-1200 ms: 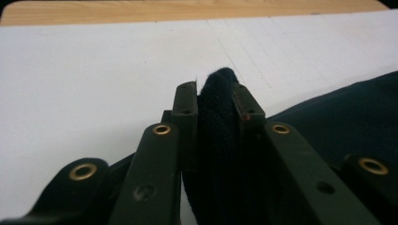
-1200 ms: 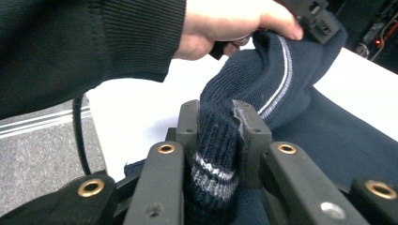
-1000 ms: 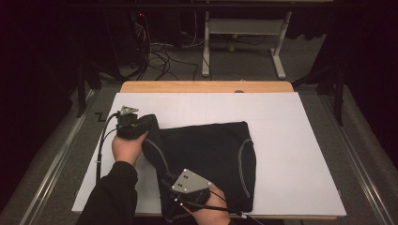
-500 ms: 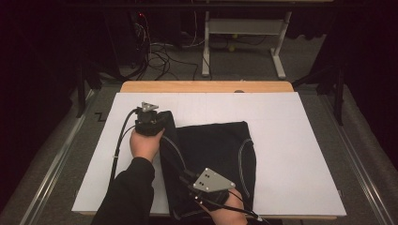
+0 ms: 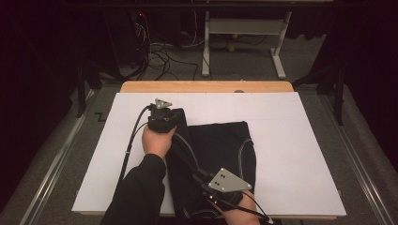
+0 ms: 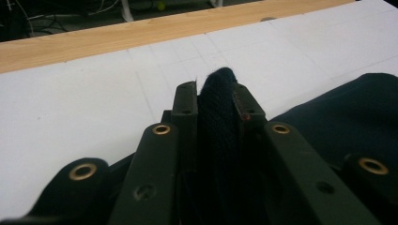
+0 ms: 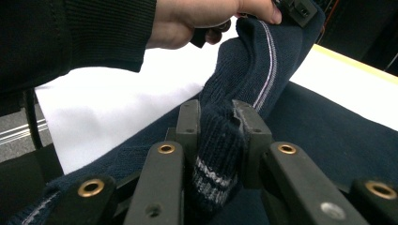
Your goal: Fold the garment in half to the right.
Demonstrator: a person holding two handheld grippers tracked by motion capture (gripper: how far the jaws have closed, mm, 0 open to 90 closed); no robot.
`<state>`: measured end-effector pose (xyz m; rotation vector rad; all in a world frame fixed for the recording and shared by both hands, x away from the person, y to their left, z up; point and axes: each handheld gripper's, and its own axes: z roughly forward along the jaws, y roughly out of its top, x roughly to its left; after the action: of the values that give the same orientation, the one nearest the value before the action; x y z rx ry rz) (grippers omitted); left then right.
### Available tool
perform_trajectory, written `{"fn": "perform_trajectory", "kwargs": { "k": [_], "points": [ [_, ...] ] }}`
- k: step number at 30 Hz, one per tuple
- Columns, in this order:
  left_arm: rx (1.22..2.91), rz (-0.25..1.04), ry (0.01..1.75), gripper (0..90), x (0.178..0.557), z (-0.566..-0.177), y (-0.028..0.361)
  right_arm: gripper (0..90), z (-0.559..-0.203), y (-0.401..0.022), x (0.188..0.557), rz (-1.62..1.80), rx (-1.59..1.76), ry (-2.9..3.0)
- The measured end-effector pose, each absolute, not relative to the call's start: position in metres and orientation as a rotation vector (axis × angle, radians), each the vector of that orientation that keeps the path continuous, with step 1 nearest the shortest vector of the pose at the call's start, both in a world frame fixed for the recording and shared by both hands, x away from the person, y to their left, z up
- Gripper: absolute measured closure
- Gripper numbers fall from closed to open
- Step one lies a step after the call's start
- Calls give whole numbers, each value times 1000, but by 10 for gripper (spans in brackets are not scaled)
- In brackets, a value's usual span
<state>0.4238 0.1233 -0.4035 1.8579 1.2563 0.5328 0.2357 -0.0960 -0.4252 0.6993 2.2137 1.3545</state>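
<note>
We hold a dark knitted garment (image 5: 220,154) between both tongs, stretched over the white bench (image 5: 300,154). Our left tongs (image 5: 162,112) sit at the far end of the cloth's raised edge, and in the left gripper view they (image 6: 213,101) are nearly closed, the jaws pressing a thick fold of the black knit (image 6: 220,122) that pokes up past the tips. Beyond those tips lies bare white bench (image 6: 84,103), then its wooden edge (image 6: 117,37).

Our right tongs (image 5: 206,180) sit at the near end of the same edge, close to the bench's front. In the right gripper view they (image 7: 218,117) are likewise nearly closed, clamped on a ribbed, pale-striped hem of the garment (image 7: 220,154). From there a pale seam line (image 7: 265,70) runs up the lifted fold to our left hand (image 7: 202,18), which sits above and ahead of the right tongs.

The rest of the garment lies flat on the bench to the right of both tongs. We see no containers on the bench; the cloth is the one thing it carries.
</note>
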Motion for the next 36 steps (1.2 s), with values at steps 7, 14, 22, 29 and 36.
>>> {"fn": "perform_trajectory", "kwargs": {
  "k": [7,14,22,29,36],
  "points": [
    [1873,529,1232,715,427,-404,104,757,-429,-113,236,1346,736,2201],
    [1891,528,1206,715,429,-400,88,757,-431,-127,235,1335,759,2188],
    [1918,520,1165,715,432,-393,61,757,-431,-144,233,1309,784,2178],
    [1944,498,1138,714,436,-395,39,757,-433,-164,229,1283,805,2159],
    [1963,465,1114,713,440,-404,14,757,-440,-187,227,1246,857,2150]
  ]
}}
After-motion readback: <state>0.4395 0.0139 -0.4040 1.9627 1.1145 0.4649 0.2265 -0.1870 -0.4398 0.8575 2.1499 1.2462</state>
